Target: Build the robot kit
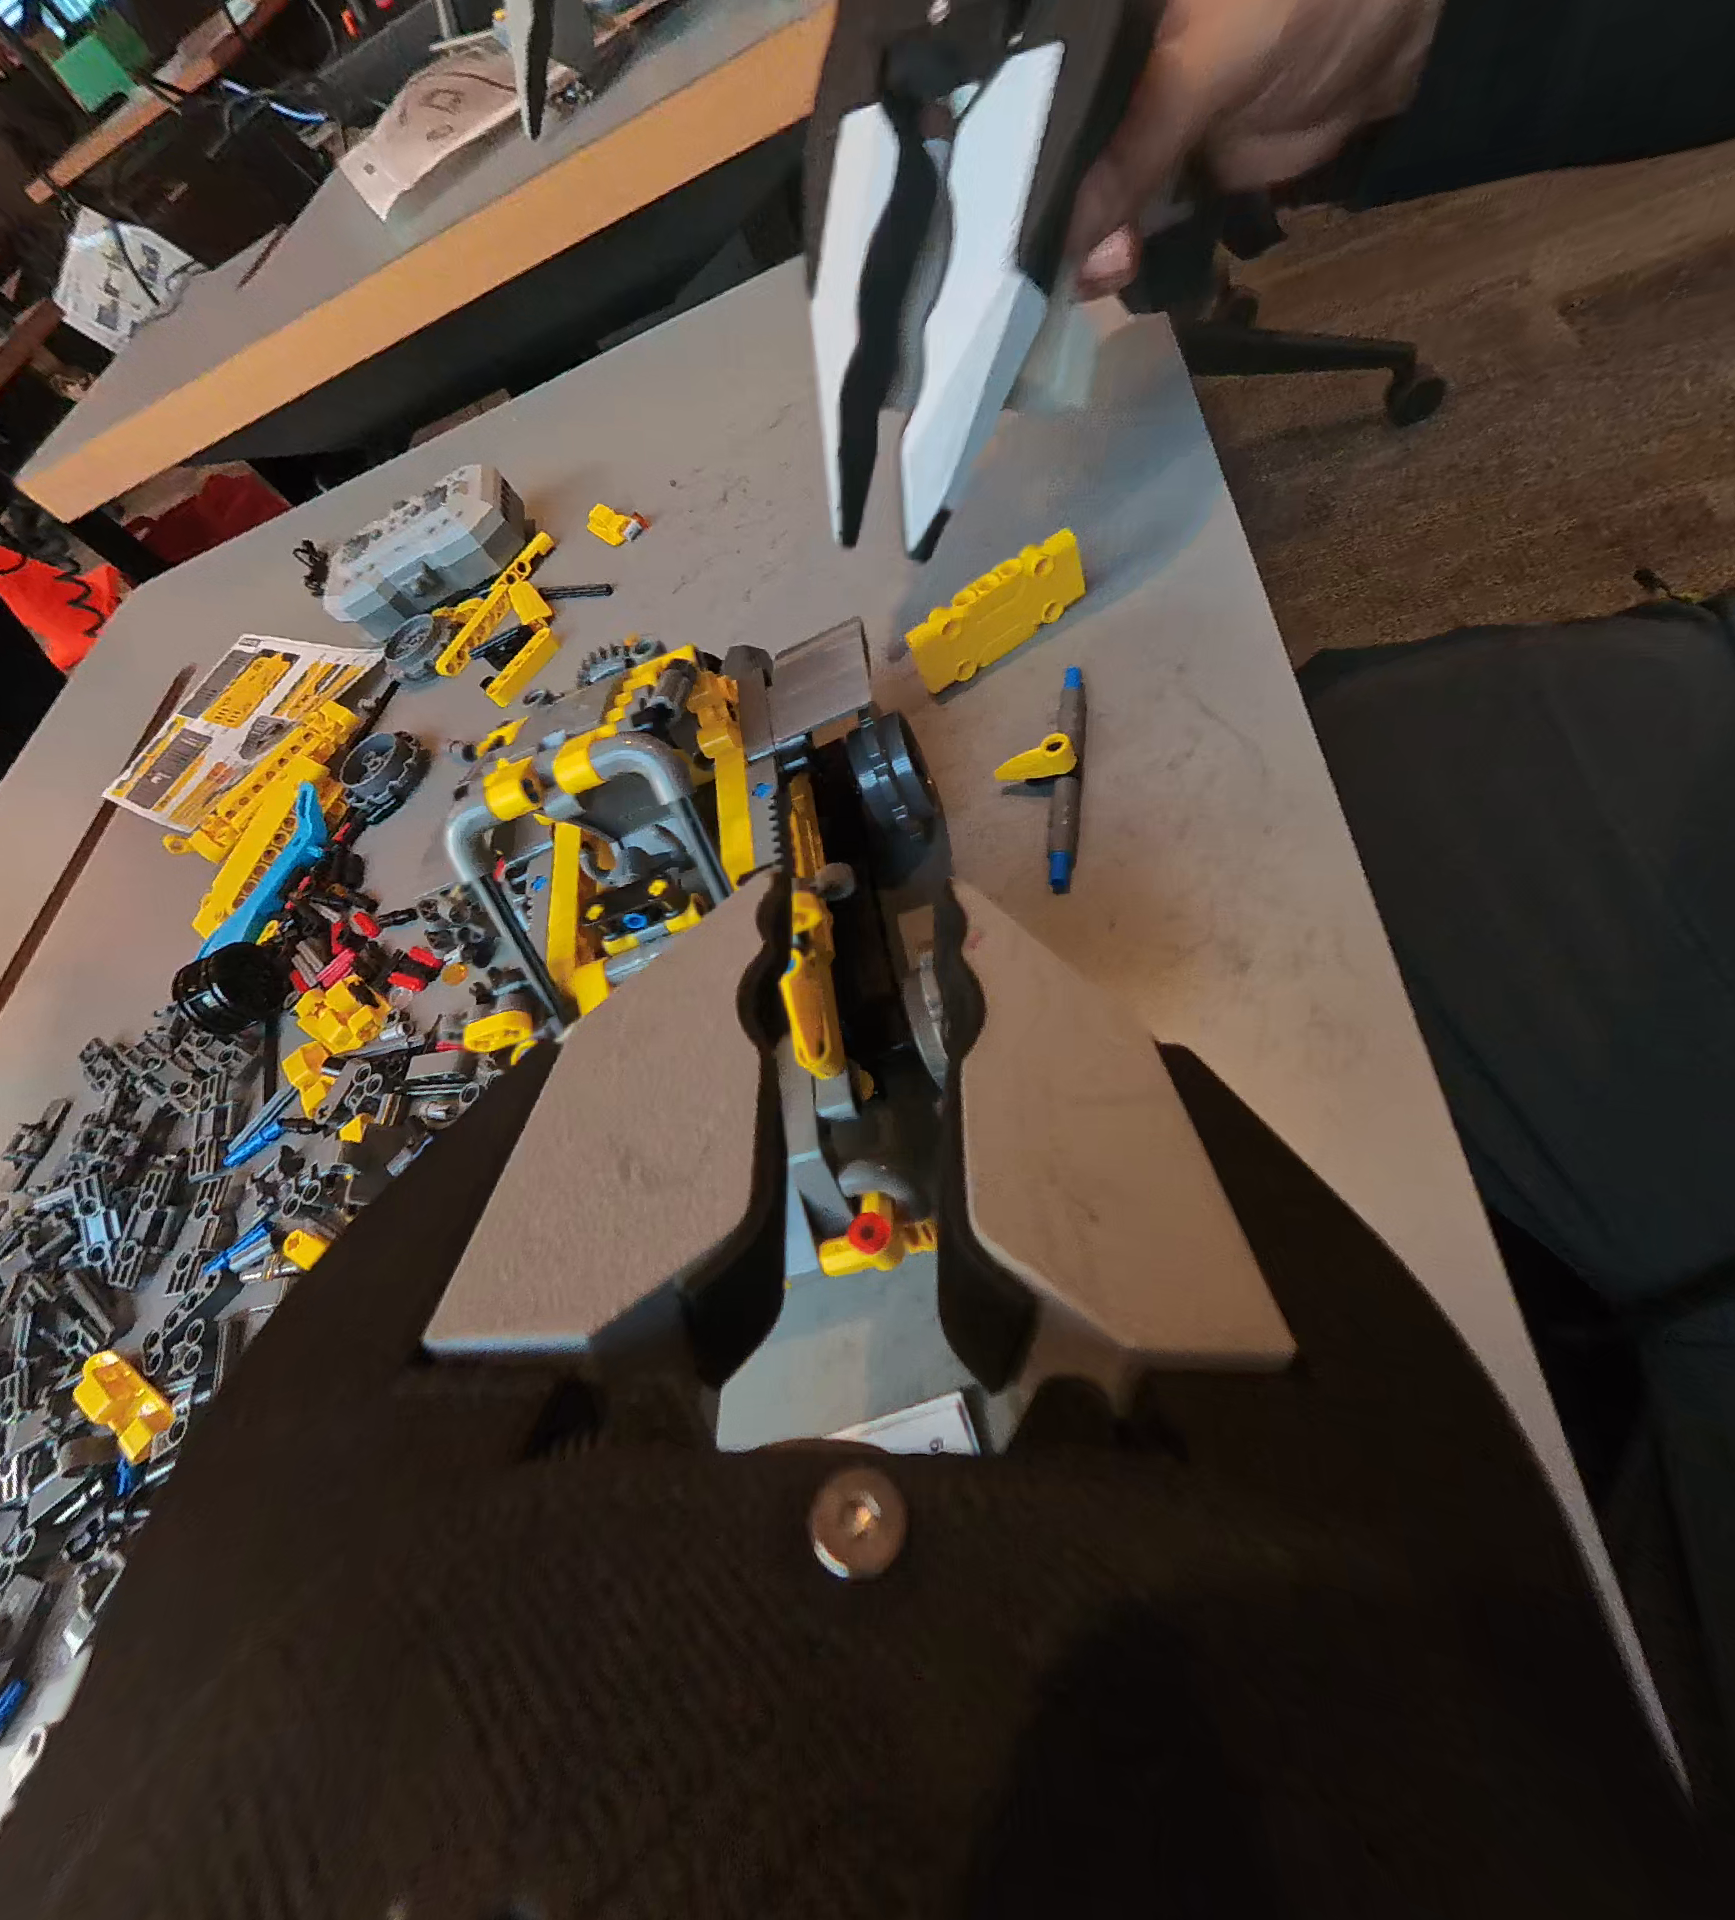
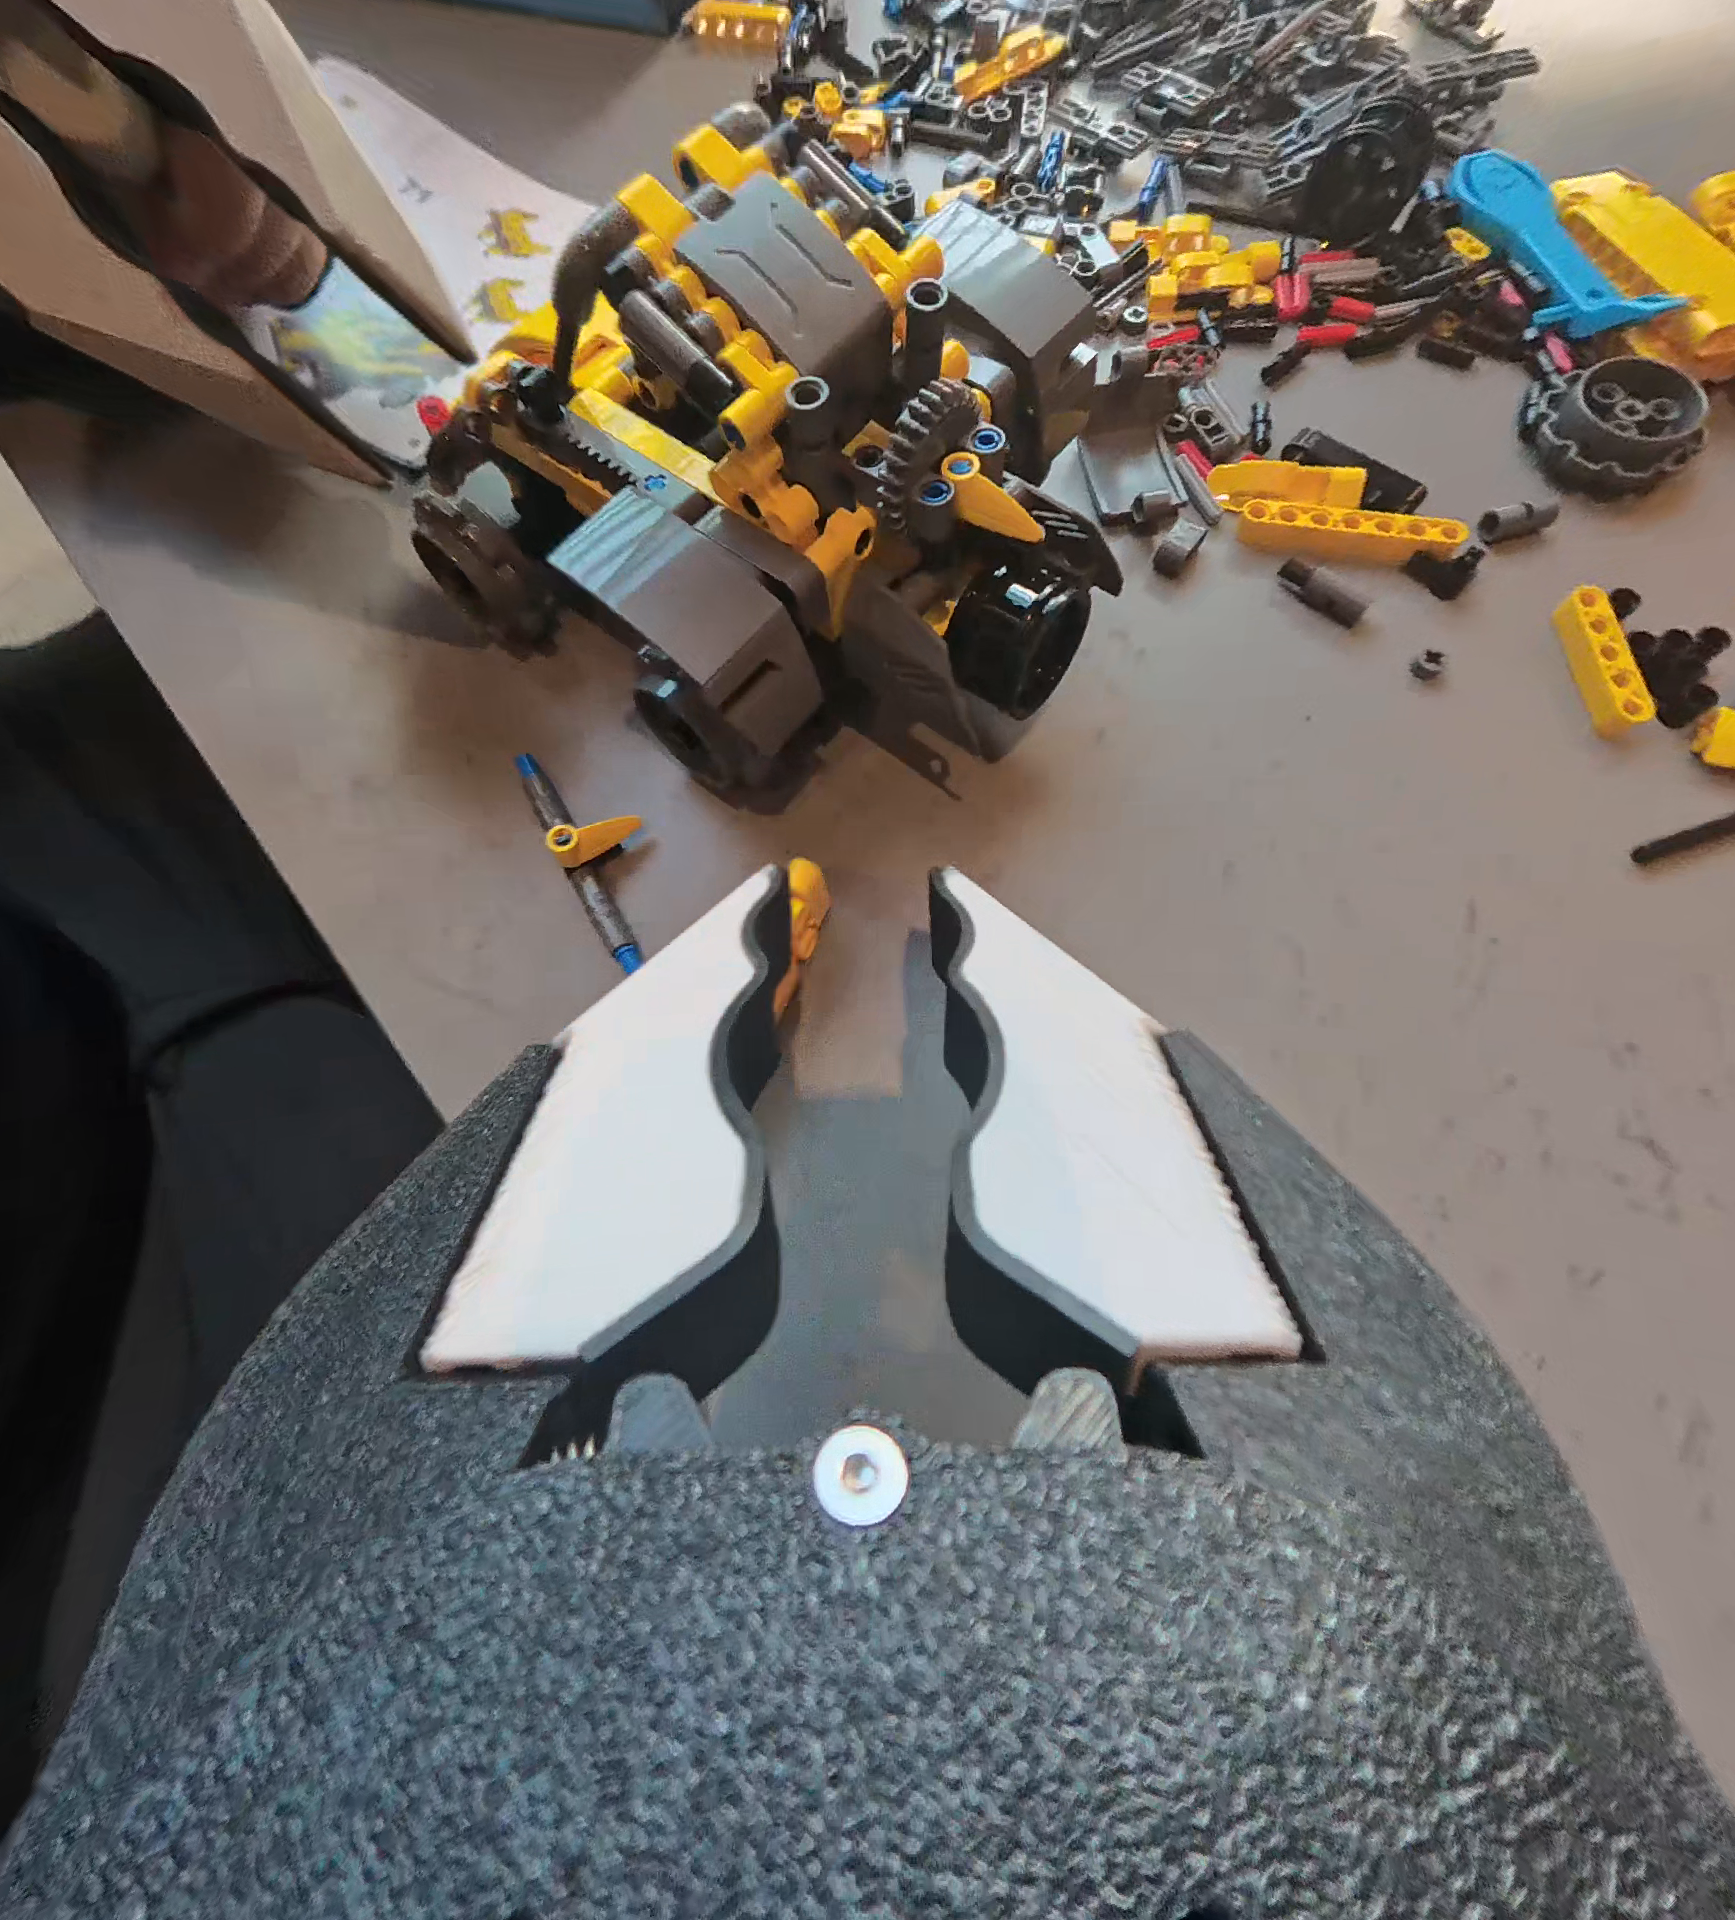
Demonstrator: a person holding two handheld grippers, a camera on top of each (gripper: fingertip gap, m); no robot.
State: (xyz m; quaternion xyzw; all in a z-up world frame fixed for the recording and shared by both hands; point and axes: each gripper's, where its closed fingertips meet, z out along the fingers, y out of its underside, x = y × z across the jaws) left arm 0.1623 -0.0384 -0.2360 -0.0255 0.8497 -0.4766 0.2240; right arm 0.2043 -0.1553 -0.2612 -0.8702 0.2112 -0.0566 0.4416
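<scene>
Left gripper [image 1: 858,914] parted, hovering over the half-built yellow-and-grey brick vehicle [image 1: 676,831] at mid-frame, seemingly not touching. Right gripper [image 2: 852,883] parted, low over the grey table [image 2: 1258,1039]. Only the right view shows one yellow piece [image 2: 803,935] against its left finger. Only the left view shows one yellow flat panel [image 1: 998,608] beneath the right gripper.

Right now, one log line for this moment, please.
left gripper: open, at vehicle model | right gripper: open, above yellow panel | table: loose parts

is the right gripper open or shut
Open: the right gripper shows bare table between its jaws, with a yellow panel beside one jaw, not clamped.
</scene>
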